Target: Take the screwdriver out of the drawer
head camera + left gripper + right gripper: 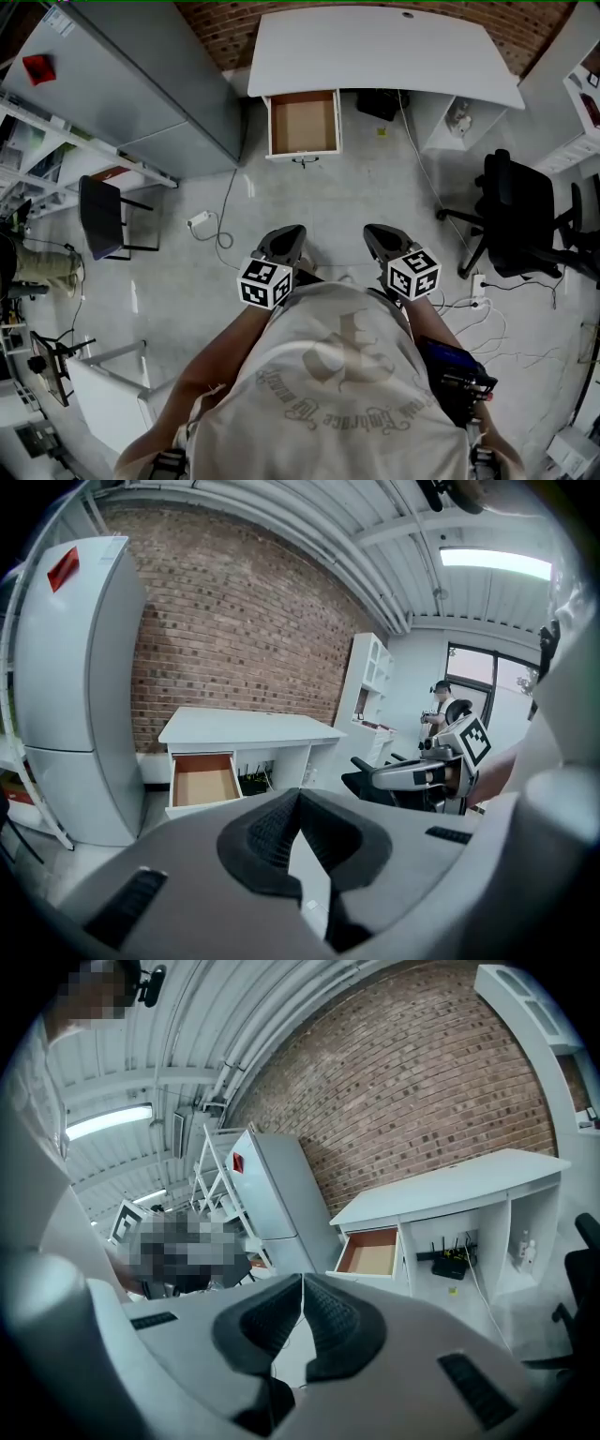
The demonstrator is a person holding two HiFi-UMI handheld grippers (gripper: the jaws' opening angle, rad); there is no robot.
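The left hand-held gripper [286,234] and right hand-held gripper [378,234], both closed and empty, sit near the person, well apart from the far open drawer [302,124] under the tabletop [375,47]; the screwdriver cannot be made out.

White desk [375,47], drawer [302,124] tan inside — red-brown brick wall [234,621], black chair [520,211], pale grey floor [375,178].

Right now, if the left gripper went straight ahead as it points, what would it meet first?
The left gripper has free floor ahead, then probably meets the white desk by its open drawer; depth unclear.
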